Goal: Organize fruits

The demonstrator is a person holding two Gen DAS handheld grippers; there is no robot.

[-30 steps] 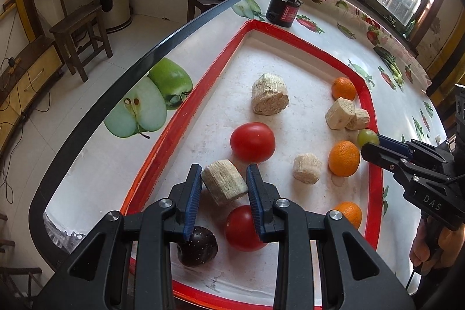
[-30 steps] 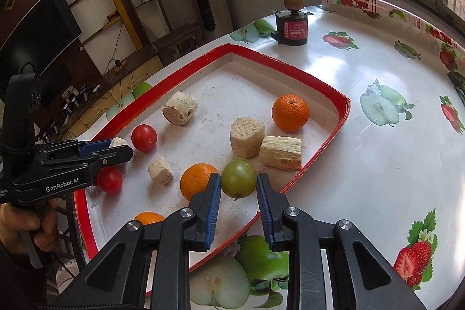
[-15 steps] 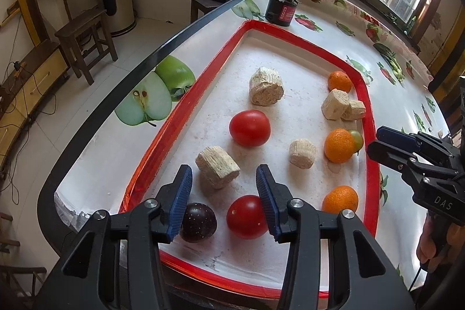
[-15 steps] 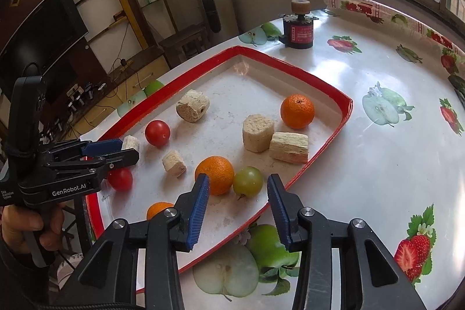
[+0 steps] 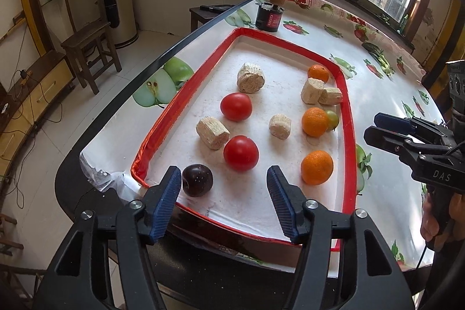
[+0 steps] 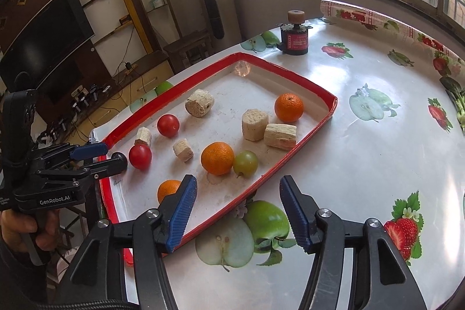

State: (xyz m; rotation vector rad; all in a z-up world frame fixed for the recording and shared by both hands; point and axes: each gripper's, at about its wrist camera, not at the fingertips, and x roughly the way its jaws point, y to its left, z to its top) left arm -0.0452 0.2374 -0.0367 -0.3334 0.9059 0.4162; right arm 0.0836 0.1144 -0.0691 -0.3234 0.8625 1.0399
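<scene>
A fruit-print table [image 6: 363, 141] bears a red-rimmed tray [image 6: 308, 132] and a dark jar [image 6: 295, 41].

Red-rimmed white tray [image 5: 347, 135], red tomatoes [image 5: 236, 106], orange mandarins [image 5: 316, 167], dark purple plum [image 5: 197, 180], green fruit [image 6: 245, 163], beige blocks [image 5: 250, 73], fruit-patterned white tabletop [image 6: 377, 153], blue-padded black fingers [image 5: 165, 201]

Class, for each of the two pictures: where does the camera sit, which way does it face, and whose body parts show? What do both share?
Left wrist: sits on the left claw, looking down across the red-rimmed tray; right claw and hand at right.
Right wrist: sits on the right claw, facing the tray's near edge; left claw and hand at left.
Shared: tray, oranges, tomatoes, green fruit, dark jar.
</scene>
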